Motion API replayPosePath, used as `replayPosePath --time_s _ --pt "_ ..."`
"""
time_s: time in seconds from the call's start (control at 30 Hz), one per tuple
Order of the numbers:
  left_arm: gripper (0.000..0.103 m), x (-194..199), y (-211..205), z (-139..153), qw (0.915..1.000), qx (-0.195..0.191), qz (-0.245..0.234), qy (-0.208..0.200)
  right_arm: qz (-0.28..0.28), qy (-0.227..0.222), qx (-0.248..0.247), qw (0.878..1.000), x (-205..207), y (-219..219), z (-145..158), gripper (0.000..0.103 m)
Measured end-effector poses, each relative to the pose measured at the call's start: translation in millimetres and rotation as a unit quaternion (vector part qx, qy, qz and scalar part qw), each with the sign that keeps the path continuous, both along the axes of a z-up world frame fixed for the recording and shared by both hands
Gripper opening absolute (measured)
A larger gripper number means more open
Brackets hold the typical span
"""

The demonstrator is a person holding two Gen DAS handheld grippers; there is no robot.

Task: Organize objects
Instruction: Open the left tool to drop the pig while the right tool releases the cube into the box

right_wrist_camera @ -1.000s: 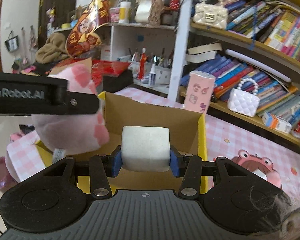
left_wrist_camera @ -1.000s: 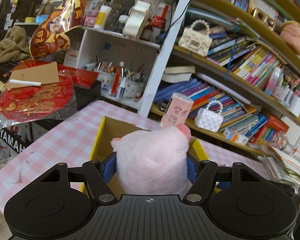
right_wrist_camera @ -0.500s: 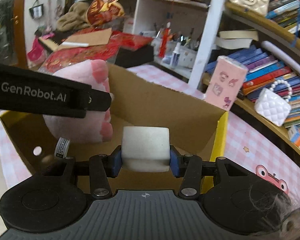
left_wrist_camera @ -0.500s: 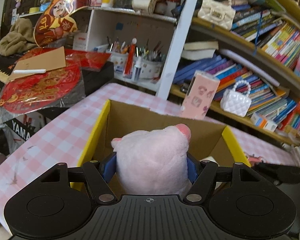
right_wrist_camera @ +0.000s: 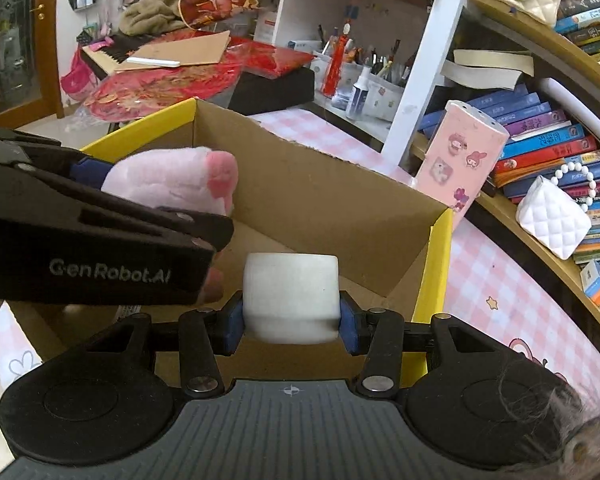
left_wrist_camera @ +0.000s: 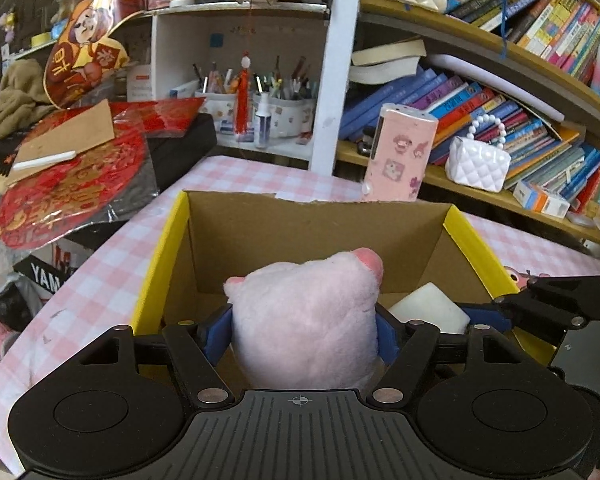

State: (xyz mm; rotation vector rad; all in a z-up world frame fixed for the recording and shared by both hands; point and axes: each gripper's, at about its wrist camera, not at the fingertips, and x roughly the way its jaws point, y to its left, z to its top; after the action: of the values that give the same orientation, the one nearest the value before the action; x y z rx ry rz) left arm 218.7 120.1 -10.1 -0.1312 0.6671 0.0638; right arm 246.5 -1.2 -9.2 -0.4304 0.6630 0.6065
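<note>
My left gripper (left_wrist_camera: 302, 336) holds a pink plush toy (left_wrist_camera: 304, 312) over the inside of an open cardboard box with yellow edges (left_wrist_camera: 168, 248). Its jaws are opening, and the blue pads still touch the plush on both sides. My right gripper (right_wrist_camera: 292, 320) is shut on a white squarish block (right_wrist_camera: 292, 288), low inside the same box (right_wrist_camera: 340, 200). In the right wrist view the left gripper (right_wrist_camera: 100, 240) and the plush (right_wrist_camera: 172, 180) sit just left of the block. The left wrist view shows the white block (left_wrist_camera: 428, 312) to the right of the plush.
The box stands on a pink checked tablecloth (left_wrist_camera: 100, 276). Behind it are a tall pink patterned box (left_wrist_camera: 400, 152), a white quilted purse (left_wrist_camera: 480, 160) and crowded bookshelves (left_wrist_camera: 520, 80). Red decorations (left_wrist_camera: 68, 188) lie on a black keyboard at the left.
Both grippers have moved forward and down, from above the near edge to inside the box, each carrying its object. The left jaws stand slightly wider.
</note>
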Motion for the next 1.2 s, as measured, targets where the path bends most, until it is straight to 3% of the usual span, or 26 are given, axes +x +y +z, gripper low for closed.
replayPosePath --time_s 0.23,0.8,1.2 --pt "0.081 -8.9 0.7 11.2 0.9993 -0.012 -0.007 -0.034 -0.009 -0.026 0.011 1.0 -5.1 -1.2 4.0 0.063" --pt "0.081 -78.8 13.9 52.5 0.9953 -0.006 -0.008 -0.096 -0.095 -0.099 0.077 0.988 -72.0 -21.9 40.1 0.063" --pt "0.082 -144.7 27.1 37.0 0.9972 -0.006 0.002 -0.075 -0.133 -0.089 0.093 0.983 -144.8 -25.5 39.8 0.063"
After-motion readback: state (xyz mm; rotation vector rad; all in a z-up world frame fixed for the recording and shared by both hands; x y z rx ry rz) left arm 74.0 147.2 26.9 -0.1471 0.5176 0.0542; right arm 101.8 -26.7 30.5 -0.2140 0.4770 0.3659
